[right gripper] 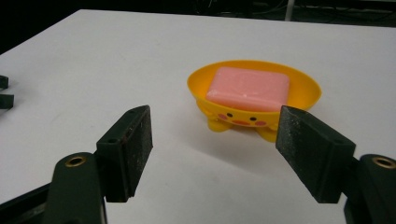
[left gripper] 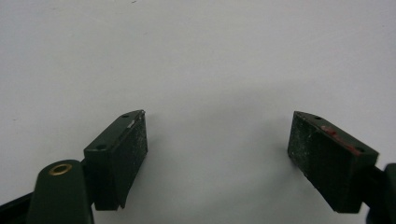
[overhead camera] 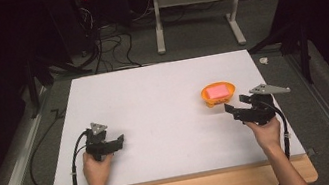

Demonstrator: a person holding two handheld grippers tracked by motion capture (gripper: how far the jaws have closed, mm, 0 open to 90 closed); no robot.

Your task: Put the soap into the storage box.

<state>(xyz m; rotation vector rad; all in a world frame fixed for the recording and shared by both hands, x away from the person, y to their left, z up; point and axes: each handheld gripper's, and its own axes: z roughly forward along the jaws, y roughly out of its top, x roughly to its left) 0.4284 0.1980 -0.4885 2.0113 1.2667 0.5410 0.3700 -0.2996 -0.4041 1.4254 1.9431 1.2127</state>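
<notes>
the right gripper (right gripper: pixel 212 140) stands with jaws apart and nothing between them, just before the yellow duck soap dish (right gripper: pixel 254 93) holding a pink soap bar (right gripper: pixel 247 88); the left gripper (left gripper: pixel 217 149) is spread too, over the bare white table (left gripper: pixel 196 51).

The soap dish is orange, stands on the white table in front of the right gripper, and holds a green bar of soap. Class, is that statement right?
Not quite: the bar of soap is pink, not green, as the right gripper view shows. The rest stands: the soap dish is orange, rests on the white table and lies in front of the right gripper.
</notes>
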